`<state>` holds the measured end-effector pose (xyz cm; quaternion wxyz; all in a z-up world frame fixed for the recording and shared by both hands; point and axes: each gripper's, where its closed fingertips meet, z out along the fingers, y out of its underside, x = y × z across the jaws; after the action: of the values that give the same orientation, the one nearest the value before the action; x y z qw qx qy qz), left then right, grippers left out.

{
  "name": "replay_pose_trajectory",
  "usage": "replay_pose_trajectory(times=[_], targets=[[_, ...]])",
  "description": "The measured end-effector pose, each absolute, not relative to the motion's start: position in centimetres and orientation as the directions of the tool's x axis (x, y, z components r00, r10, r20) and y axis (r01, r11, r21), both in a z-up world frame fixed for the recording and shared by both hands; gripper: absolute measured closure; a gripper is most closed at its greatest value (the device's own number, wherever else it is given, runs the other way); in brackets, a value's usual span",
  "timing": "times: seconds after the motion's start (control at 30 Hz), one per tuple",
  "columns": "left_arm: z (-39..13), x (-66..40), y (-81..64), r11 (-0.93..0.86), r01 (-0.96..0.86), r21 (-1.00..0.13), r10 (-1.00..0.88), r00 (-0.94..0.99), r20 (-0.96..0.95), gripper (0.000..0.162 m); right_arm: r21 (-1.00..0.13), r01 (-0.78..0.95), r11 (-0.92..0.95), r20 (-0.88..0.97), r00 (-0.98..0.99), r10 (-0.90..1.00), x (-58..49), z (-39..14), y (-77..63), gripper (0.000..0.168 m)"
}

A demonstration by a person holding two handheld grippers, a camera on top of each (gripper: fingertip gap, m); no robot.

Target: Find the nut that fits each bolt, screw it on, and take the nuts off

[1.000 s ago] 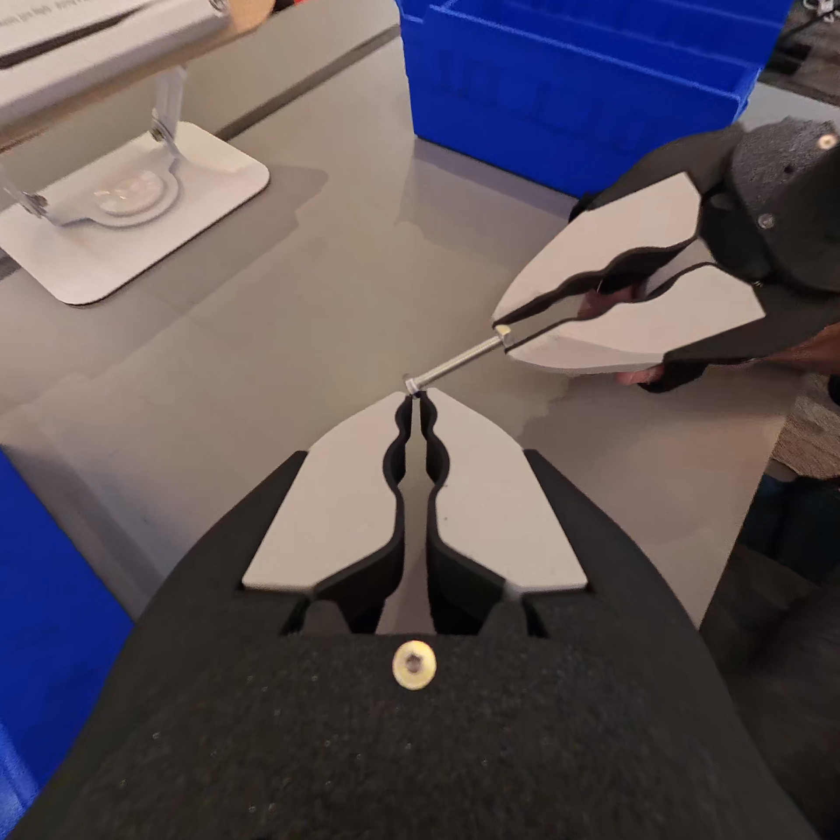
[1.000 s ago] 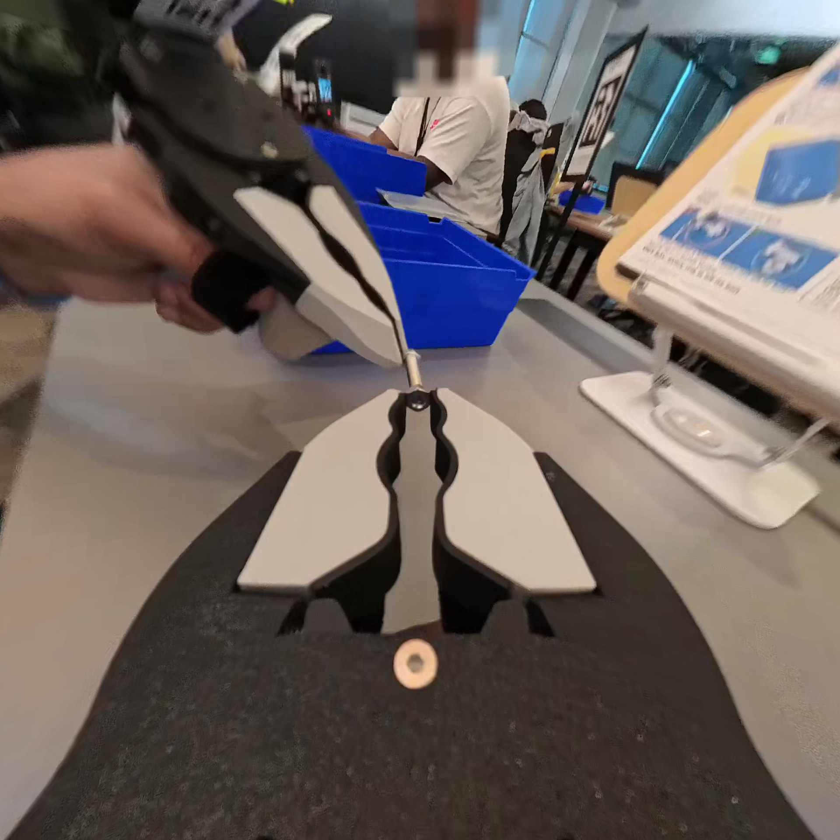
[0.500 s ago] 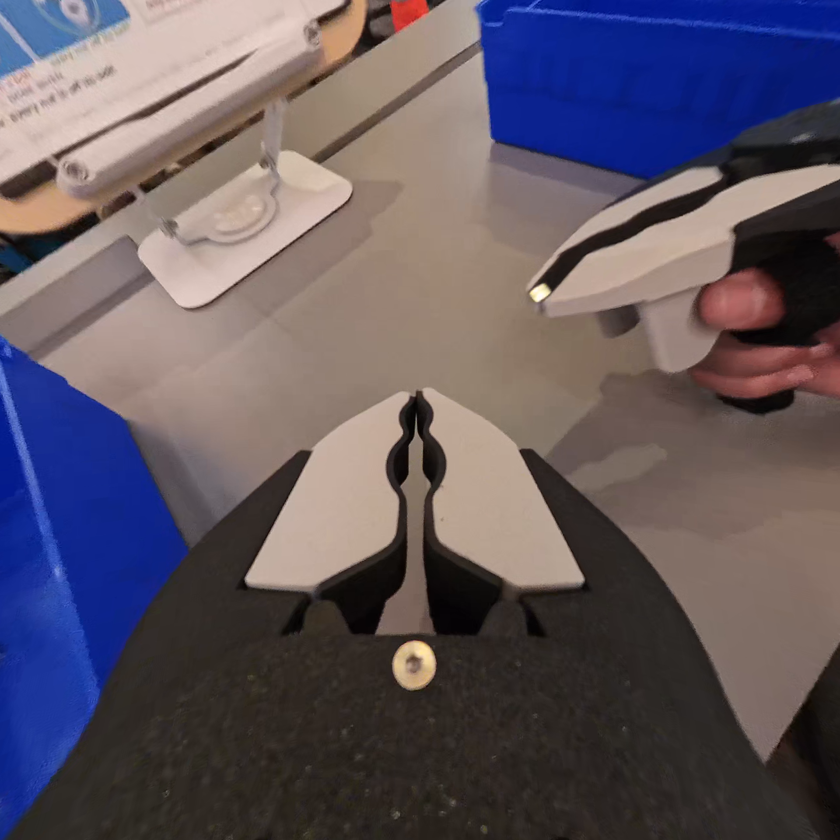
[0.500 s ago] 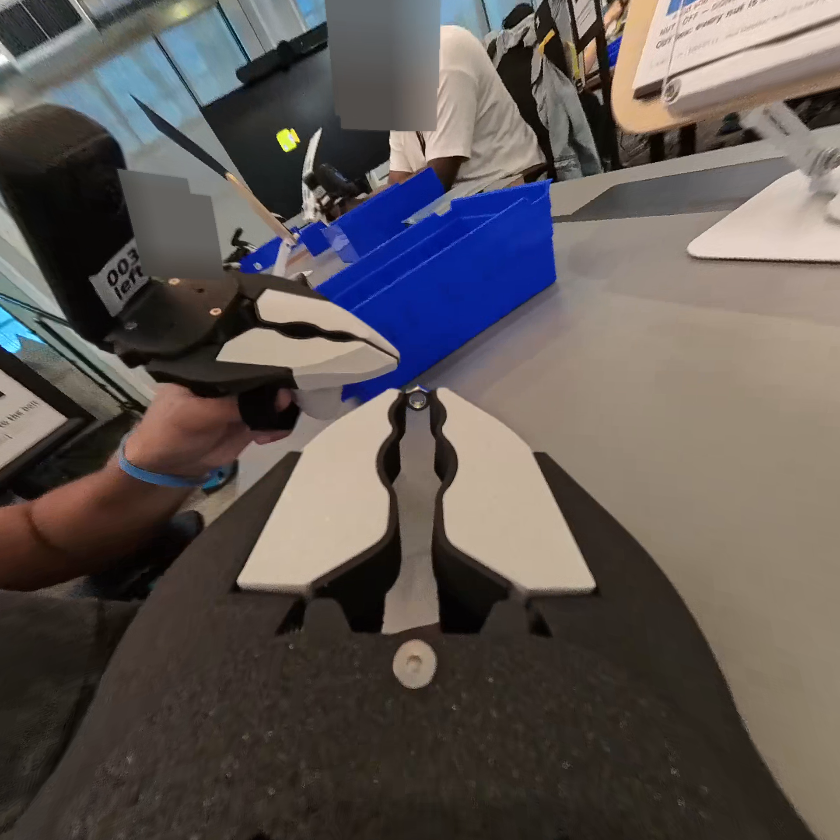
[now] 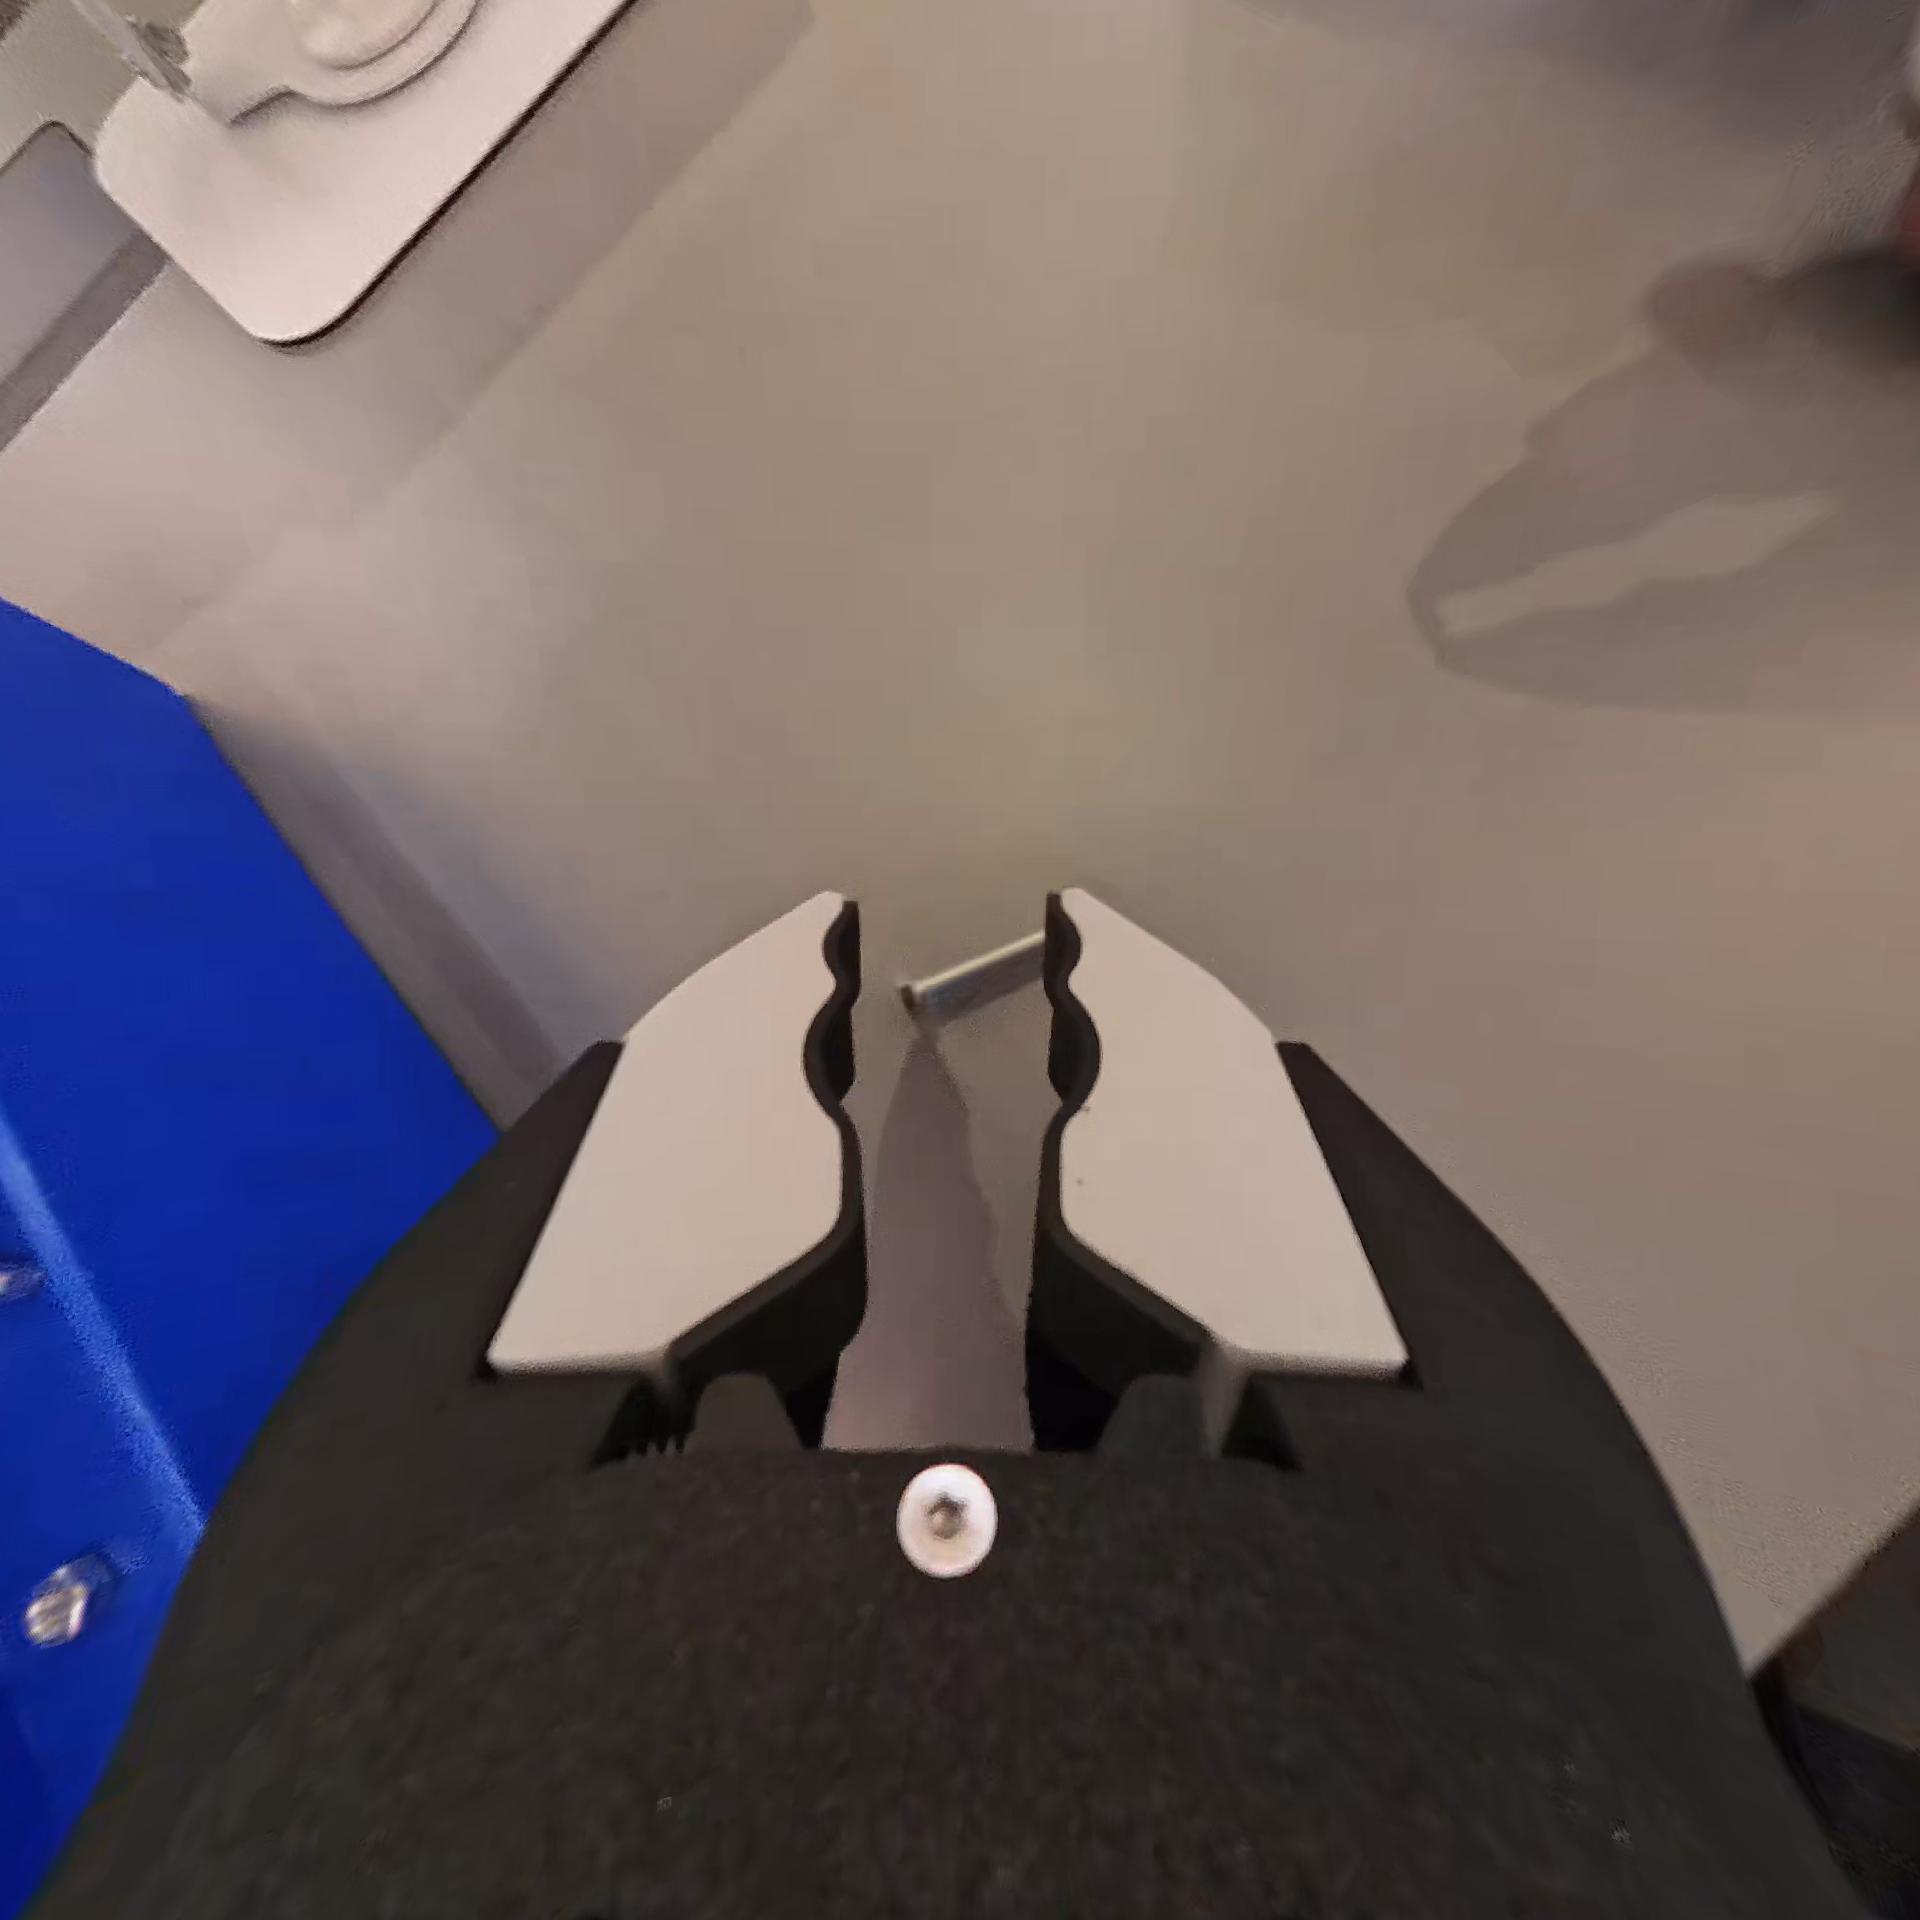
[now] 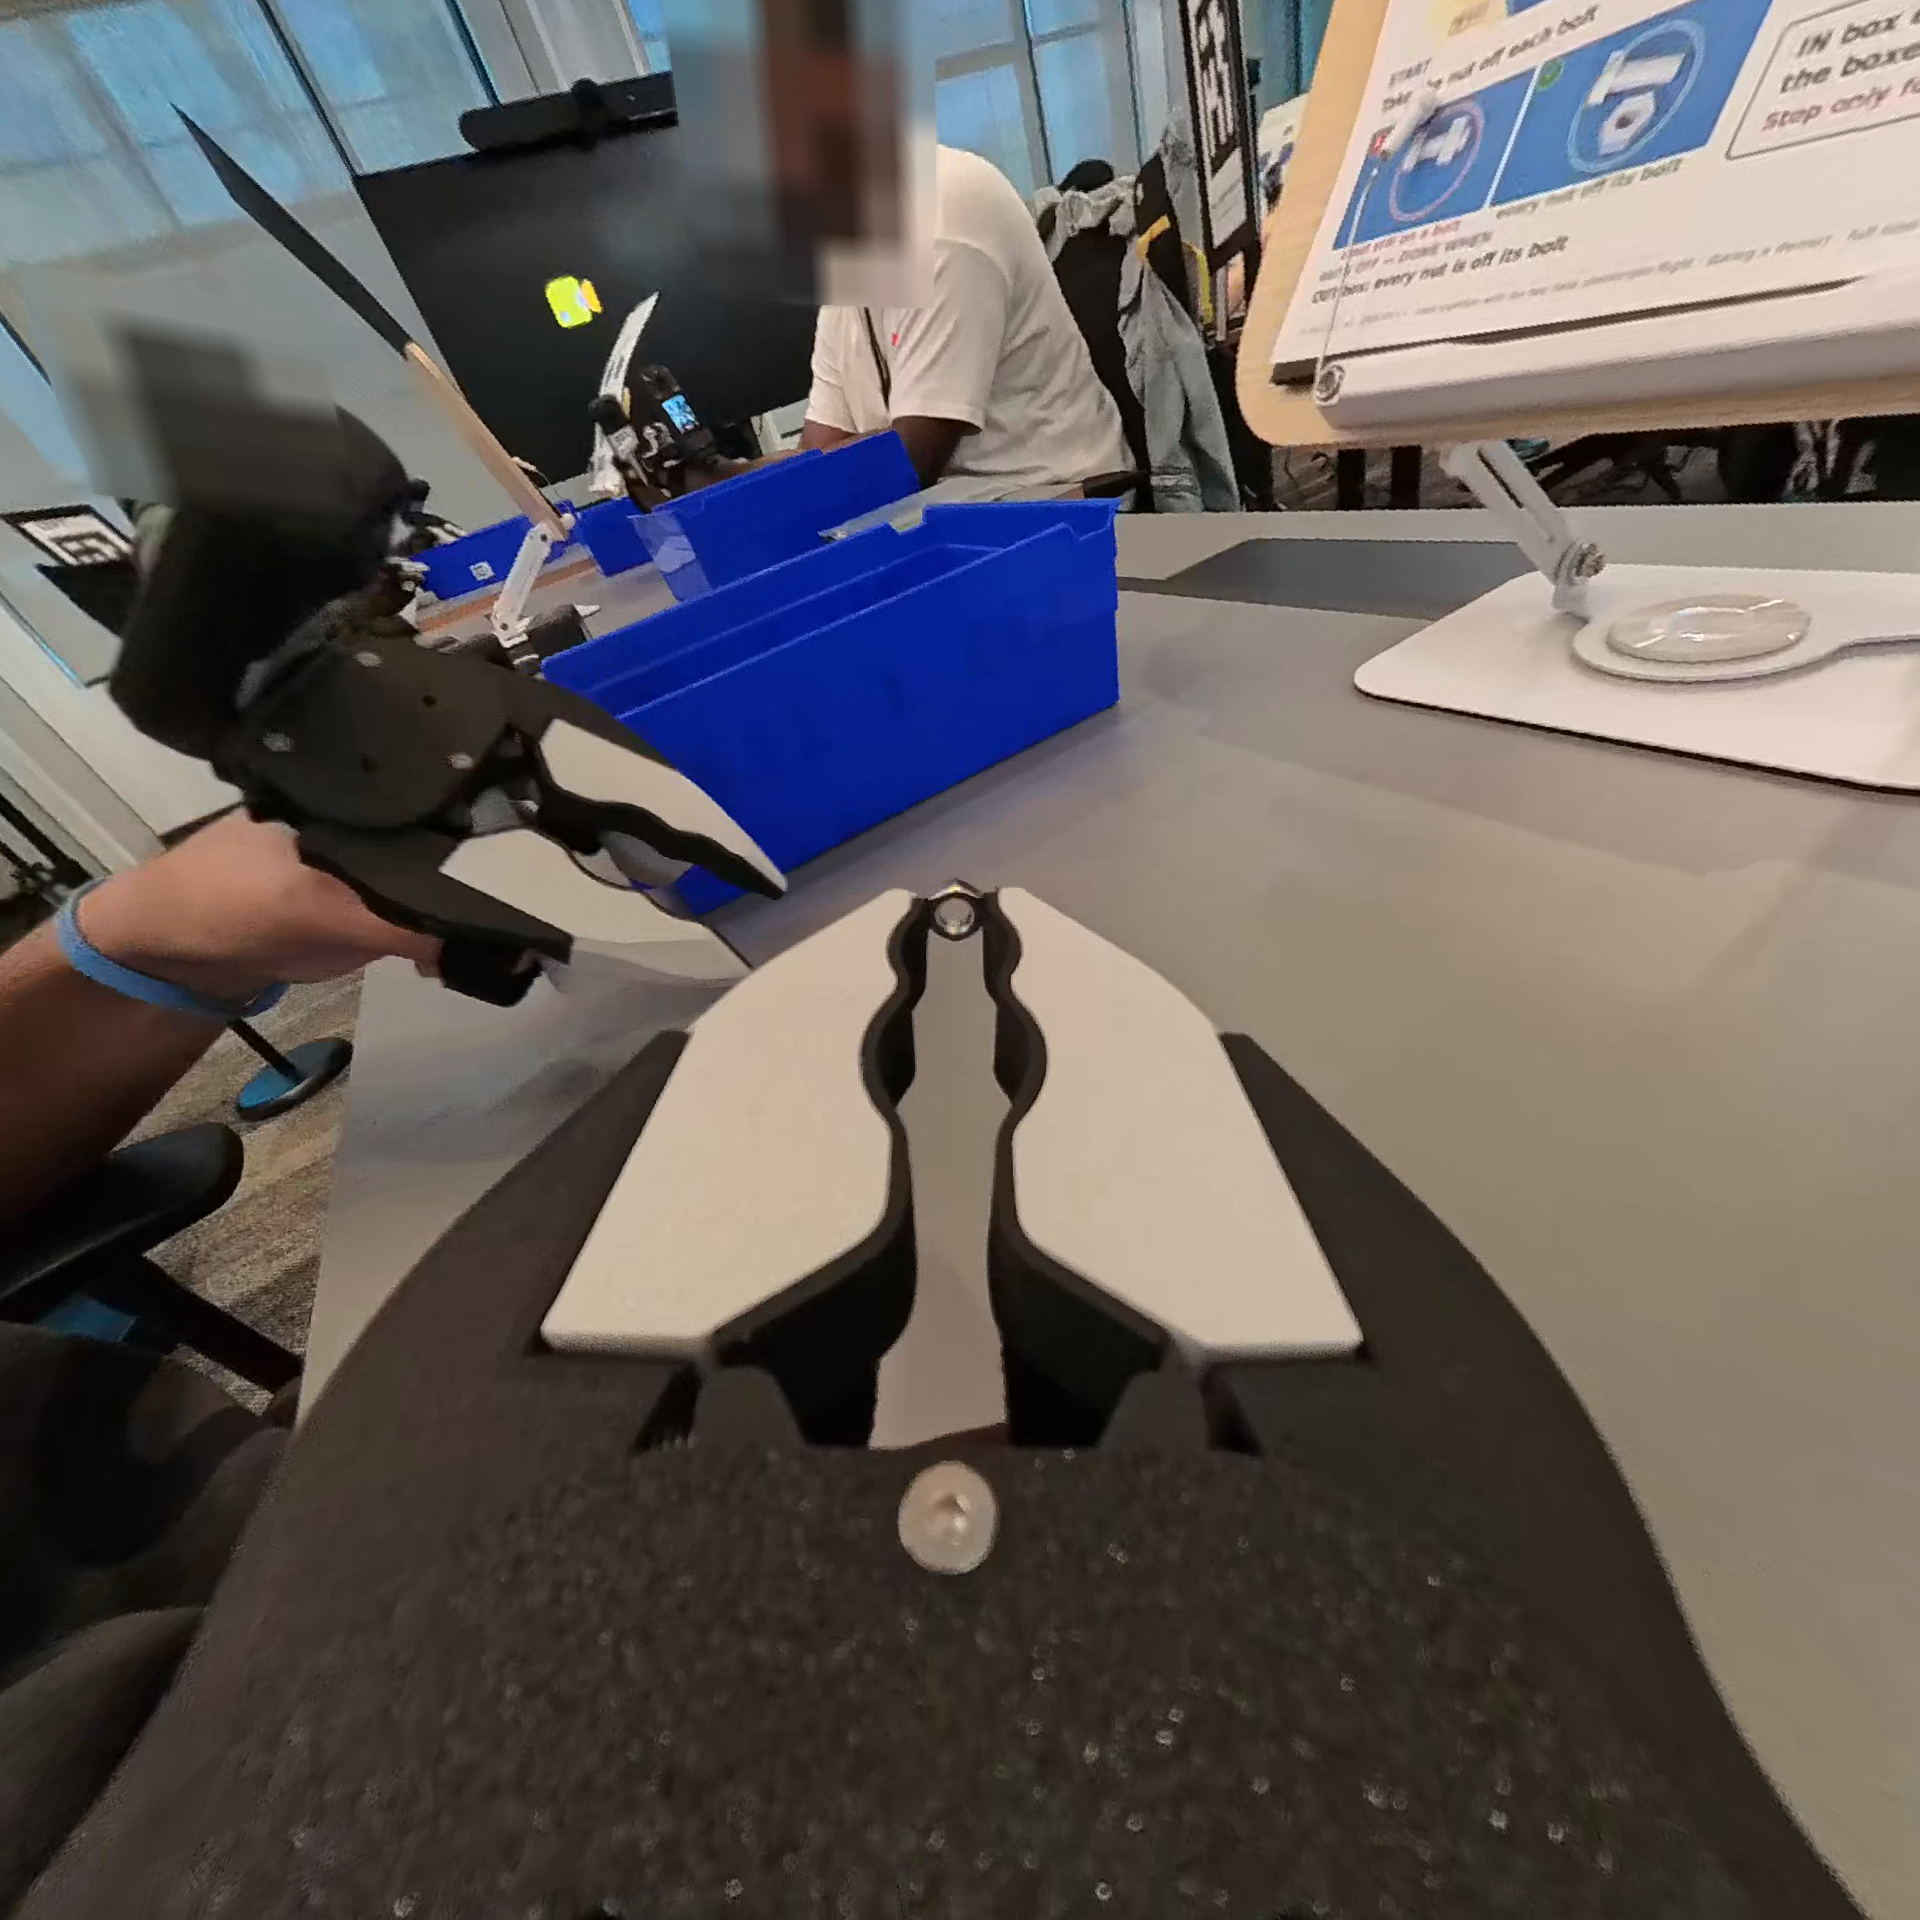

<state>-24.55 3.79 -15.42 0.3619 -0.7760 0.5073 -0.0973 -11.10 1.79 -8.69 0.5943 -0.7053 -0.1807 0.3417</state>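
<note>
Since earlier: left gripper [image 5: 951,940] released, fingers apart over slim silver steel bolt [image 5: 971,983] lying on grey counter [image 5: 1039,520]; right gripper [image 6: 961,906] clenched on small silver hex nut [image 6: 954,914] at fingertips.

- Even, soft indoor light; daylight from windows [image 6: 343,94] at the rear of the right wrist view.
- Desk [image 5: 1039,520] carries a soft tong-shaped shadow [image 5: 1662,582] at right.
- Left wrist view: motion blur at upper right and on the blue bin [image 5: 125,1039].
- Wide-angle bending at edges.
</note>
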Motion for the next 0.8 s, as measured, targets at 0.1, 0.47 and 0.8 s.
replay_pose_trajectory(times=[0.1,0.47,0.8], targets=[[-16.9,-25.6,4.2,-0.274,-0.744,-0.610,-0.844,0.490,-0.219,0.126,-0.969,-0.128,-0.213,-0.240,0.702,0.670,-11.4,-8.7,1.6,0.158],[-18.2,-27.8,4.0,-0.338,-0.755,-0.562,-0.835,0.516,-0.193,0.133,-0.961,-0.158,-0.225,-0.272,0.666,0.695,-11.8,-8.3,1.3,0.158],[-19.2,-25.2,1.6,-0.362,-0.727,-0.583,-0.885,0.465,-0.031,0.135,-0.966,-0.146,-0.215,-0.257,0.662,0.704,-12.0,-8.3,1.2,0.158]])
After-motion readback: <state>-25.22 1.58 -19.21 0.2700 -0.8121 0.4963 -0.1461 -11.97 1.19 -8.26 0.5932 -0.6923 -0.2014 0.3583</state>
